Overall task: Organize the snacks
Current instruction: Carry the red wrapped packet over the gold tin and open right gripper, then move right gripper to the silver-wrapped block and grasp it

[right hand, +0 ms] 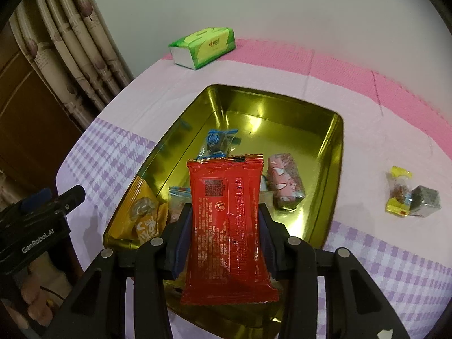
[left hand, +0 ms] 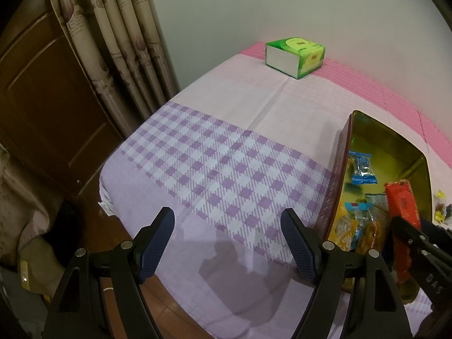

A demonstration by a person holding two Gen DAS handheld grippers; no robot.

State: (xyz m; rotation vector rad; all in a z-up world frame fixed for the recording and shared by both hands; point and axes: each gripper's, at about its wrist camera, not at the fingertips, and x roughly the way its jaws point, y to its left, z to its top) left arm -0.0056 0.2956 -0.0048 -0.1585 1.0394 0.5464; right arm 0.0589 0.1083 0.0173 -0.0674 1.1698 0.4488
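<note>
I hold the right tongs (right hand: 226, 243) directly above the near half of the gold tin (right hand: 337, 152), which sits on the cloth-covered counter (right hand: 367, 113). Their two pads are drawn in and pinching the red snack packet (right hand: 226, 226) across its width. The packet's long axis runs away from me, its far sealed edge pointing over the middle of the tin, so I judge that the coming move is a short drop straight down.

Already inside the tin lie an orange packet (right hand: 144, 220) at the near left, a blue sweet (right hand: 217, 141) farther back, and a pink wrapped block (right hand: 285, 183) to the right.

Two loose sweets (right hand: 406, 197) rest on the counter, well to the right of the tin, nearer my right hand.

My left tongs (left hand: 227, 243) hover spread wide and empty over the checked cloth, to the left of the tin.
</note>
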